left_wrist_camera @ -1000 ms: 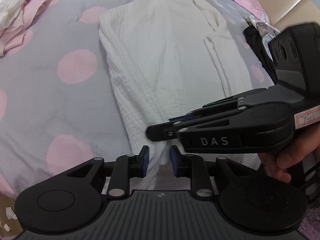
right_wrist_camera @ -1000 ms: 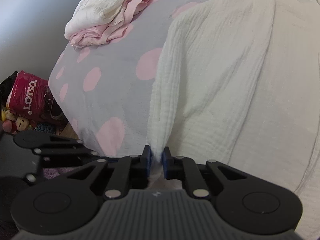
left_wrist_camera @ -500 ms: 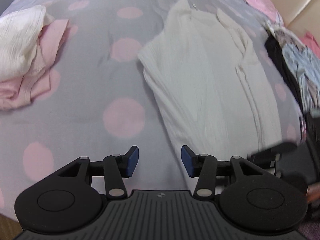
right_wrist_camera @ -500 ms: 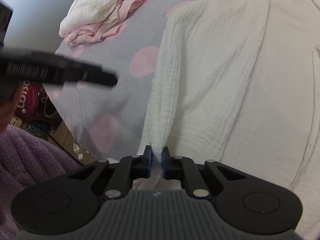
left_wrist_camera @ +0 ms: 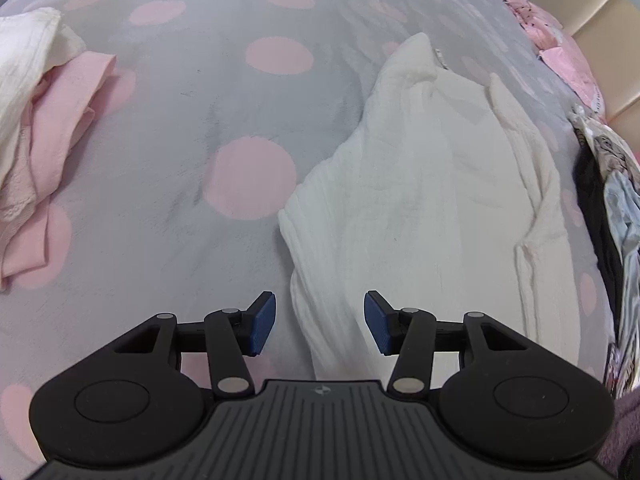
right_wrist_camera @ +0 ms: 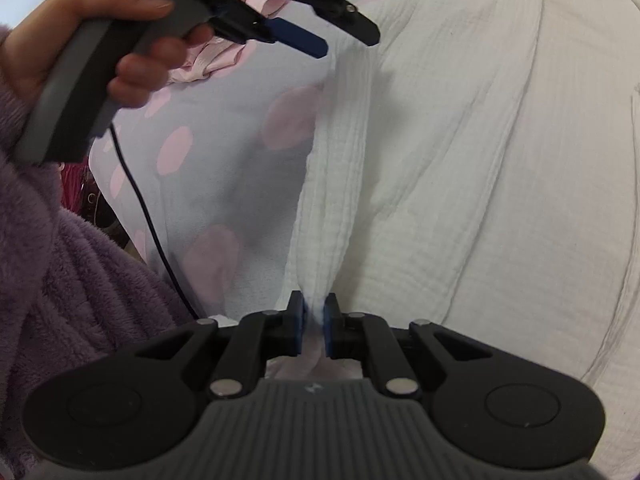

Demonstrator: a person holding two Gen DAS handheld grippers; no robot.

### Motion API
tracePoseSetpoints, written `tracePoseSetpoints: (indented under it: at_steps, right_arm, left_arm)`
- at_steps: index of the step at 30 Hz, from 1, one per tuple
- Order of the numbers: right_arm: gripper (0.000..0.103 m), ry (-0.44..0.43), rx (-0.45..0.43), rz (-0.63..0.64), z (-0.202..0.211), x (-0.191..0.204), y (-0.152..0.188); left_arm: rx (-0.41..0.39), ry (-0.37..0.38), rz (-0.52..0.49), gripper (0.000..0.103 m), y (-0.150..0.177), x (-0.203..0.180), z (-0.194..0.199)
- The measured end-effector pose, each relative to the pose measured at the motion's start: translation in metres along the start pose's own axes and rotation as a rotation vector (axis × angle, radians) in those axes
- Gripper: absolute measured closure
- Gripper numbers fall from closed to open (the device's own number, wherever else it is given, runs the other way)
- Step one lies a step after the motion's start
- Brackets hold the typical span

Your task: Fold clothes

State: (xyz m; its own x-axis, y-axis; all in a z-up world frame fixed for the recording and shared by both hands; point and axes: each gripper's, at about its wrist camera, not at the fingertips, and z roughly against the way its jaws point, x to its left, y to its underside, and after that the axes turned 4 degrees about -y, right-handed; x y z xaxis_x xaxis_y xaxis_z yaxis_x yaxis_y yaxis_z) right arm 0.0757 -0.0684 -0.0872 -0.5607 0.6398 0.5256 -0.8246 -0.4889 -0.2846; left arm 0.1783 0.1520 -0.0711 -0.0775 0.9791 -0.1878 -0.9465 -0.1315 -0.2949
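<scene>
A white crinkled garment [left_wrist_camera: 420, 200] lies spread on the grey bedspread with pink dots [left_wrist_camera: 180, 80], its long left edge folded inward. My left gripper [left_wrist_camera: 320, 320] hovers open over that folded edge, which runs between the two blue pads without touching them. In the right wrist view the same left gripper [right_wrist_camera: 346, 42] hangs above the garment [right_wrist_camera: 460, 160] farther up the edge, held by a hand [right_wrist_camera: 132, 40]. My right gripper [right_wrist_camera: 314, 320] is shut on the garment's near edge, with a pinch of white cloth between its pads.
A heap of pink and white clothes [left_wrist_camera: 48, 120] lies at the left of the bed. Dark and patterned clothes [left_wrist_camera: 608, 220] are piled along the right edge. A purple fleece sleeve [right_wrist_camera: 60, 280] and a thin black cable [right_wrist_camera: 140, 200] hang at the bed's near side.
My left gripper has moved away from the right gripper, up along the garment's left edge, and its jaws have widened. The right gripper keeps its pinch and has not moved.
</scene>
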Motion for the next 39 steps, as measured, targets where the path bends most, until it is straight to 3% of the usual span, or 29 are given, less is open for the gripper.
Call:
tracePoseSetpoints:
  at_steps: [3,7,10,19,28,39]
  right_arm:
    - [0.092,-0.005,0.0,0.006,0.001,0.0,-0.001]
    - [0.092,-0.014,-0.001,0.014,0.001,0.001,-0.002]
    - [0.092,-0.026,-0.004,0.012,0.003,0.0,-0.002]
    - [0.092,-0.073,-0.083,-0.048,0.038,-0.007,0.011]
    - [0.092,-0.073,-0.199,-0.155,0.087,-0.032,0.041]
    - [0.092,-0.005,-0.207,-0.318,0.1,-0.066,0.076]
  left_arm:
    - [0.015,-0.019,0.034,0.063,-0.007,0.001,-0.01]
    - [0.019,-0.025,0.032,0.085,-0.013,-0.004,-0.015]
    - [0.015,-0.03,0.023,0.093,-0.013,-0.008,-0.013]
    - [-0.06,-0.043,-0.07,0.097,-0.015,-0.038,0.018]
    - [-0.114,-0.026,-0.224,0.097,-0.014,-0.105,0.034]
    - [-0.02,-0.064,-0.443,0.097,0.001,-0.195,-0.015]
